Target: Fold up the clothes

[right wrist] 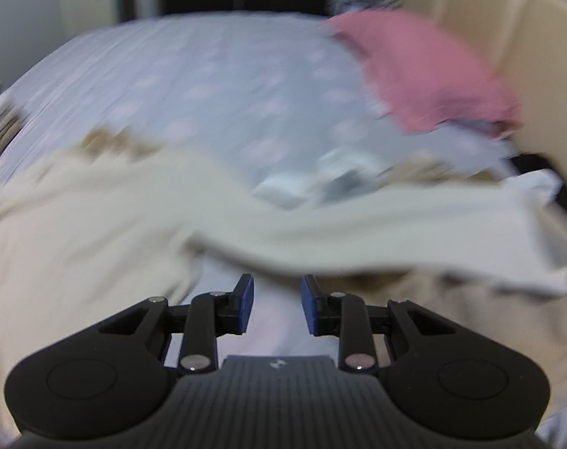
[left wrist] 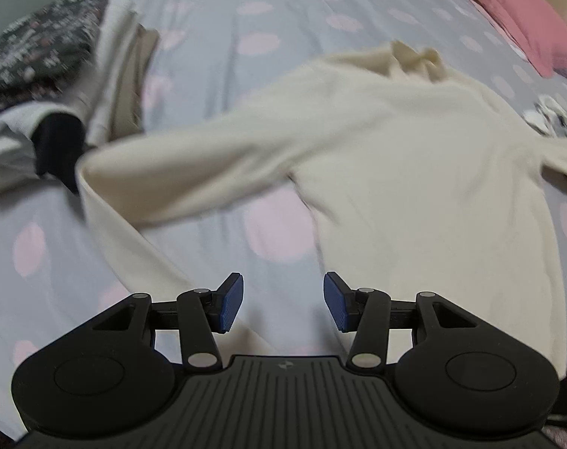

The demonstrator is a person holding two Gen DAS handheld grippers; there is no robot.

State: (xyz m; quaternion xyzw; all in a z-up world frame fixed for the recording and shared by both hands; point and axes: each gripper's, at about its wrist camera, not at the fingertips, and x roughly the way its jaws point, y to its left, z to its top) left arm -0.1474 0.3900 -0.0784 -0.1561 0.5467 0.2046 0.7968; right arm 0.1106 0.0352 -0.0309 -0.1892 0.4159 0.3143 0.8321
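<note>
a cream long-sleeved top (left wrist: 395, 142) lies spread on a grey bedspread with pink dots (left wrist: 216, 30), collar toward the far side. the left gripper (left wrist: 283, 301) hovers above its lower hem and the bent sleeve, jaws wide apart, holding nothing. the right gripper (right wrist: 276, 305) hangs just short of the other sleeve (right wrist: 358, 232), jaws parted and empty. a pink pillow (right wrist: 422, 75) lies beyond; folded clothes (left wrist: 48, 48) sit far left.

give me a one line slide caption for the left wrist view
Open left gripper above a cream long-sleeved top spread on a polka-dot bedspread, folded clothes stacked at left.
</note>
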